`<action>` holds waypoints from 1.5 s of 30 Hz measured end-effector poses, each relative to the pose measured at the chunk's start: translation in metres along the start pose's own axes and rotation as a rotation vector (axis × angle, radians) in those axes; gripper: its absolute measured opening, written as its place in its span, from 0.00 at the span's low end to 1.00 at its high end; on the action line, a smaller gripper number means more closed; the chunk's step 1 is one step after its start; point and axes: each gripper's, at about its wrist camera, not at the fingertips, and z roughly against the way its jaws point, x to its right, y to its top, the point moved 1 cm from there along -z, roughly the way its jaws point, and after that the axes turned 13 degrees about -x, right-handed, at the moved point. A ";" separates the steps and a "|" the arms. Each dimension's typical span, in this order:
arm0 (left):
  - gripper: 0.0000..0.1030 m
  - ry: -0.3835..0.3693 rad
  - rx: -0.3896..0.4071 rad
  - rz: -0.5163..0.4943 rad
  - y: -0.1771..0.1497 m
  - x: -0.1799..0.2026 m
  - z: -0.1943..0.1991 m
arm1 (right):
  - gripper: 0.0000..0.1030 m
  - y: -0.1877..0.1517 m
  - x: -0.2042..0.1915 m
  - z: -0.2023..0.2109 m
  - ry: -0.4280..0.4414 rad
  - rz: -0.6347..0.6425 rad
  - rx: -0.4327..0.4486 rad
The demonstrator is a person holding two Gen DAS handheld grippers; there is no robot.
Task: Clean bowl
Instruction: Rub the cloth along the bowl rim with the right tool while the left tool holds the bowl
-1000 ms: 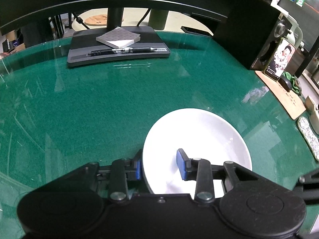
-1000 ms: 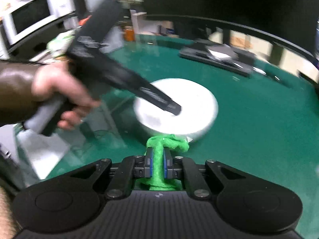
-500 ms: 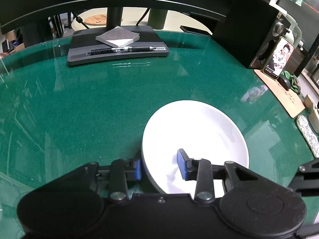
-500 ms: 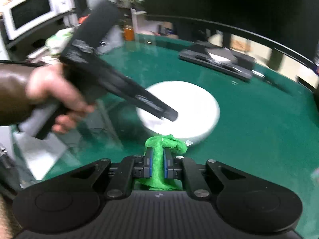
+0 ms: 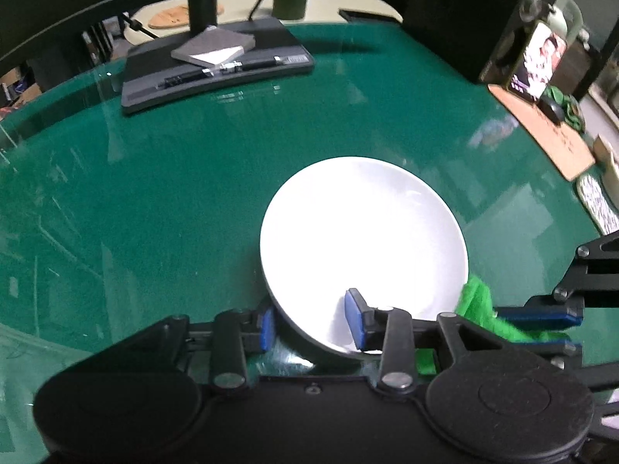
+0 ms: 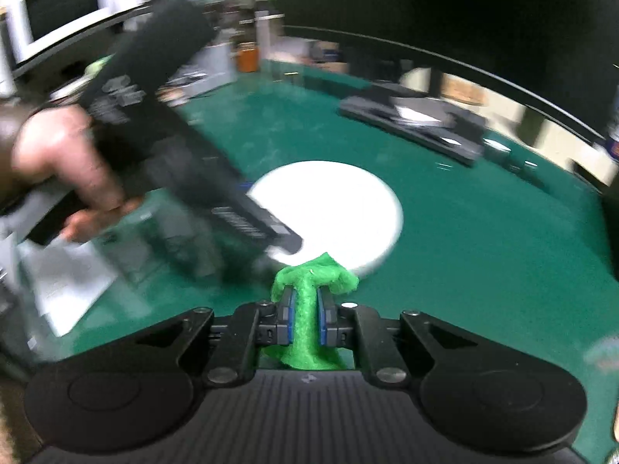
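A white bowl point(image 5: 363, 232) stands on the green glass-topped table point(image 5: 154, 193). My left gripper point(image 5: 309, 324) straddles its near rim, with one blue pad point(image 5: 267, 326) outside the wall and the other inside. The jaws are opening slightly, with the rim still between the pads and touching them. My right gripper point(image 6: 305, 301) is shut on a bright green cloth point(image 6: 313, 274), whose bunched tip sits just at the bowl's point(image 6: 329, 201) near edge. In the left wrist view the cloth point(image 5: 474, 301) and the right gripper point(image 5: 541, 328) show at the bowl's right side. A hand point(image 6: 58, 154) holds the left gripper point(image 6: 251, 220).
A black monitor base point(image 5: 216, 65) with a notepad and a pen stands at the table's far side. A speaker and a phone point(image 5: 537, 62) stand at the far right on a cork mat point(image 5: 541, 127). A microwave point(image 6: 65, 11) stands off the table to the left.
The right gripper with the green cloth has moved in to the bowl's edge and now shows in the left wrist view. The bowl sits a little higher in the left view.
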 end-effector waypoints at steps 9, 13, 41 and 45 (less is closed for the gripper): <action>0.39 0.014 -0.058 -0.029 0.003 0.000 0.000 | 0.11 0.003 0.017 0.002 -0.026 0.022 -0.028; 0.40 0.016 -0.071 -0.039 0.005 0.001 -0.001 | 0.11 0.005 0.005 0.001 0.026 0.085 -0.025; 0.44 -0.044 -0.137 -0.090 0.014 -0.004 -0.007 | 0.09 0.015 0.008 -0.013 0.050 0.146 -0.105; 0.47 -0.038 -0.138 -0.100 0.015 -0.004 -0.008 | 0.10 0.016 0.022 -0.021 -0.011 0.143 -0.146</action>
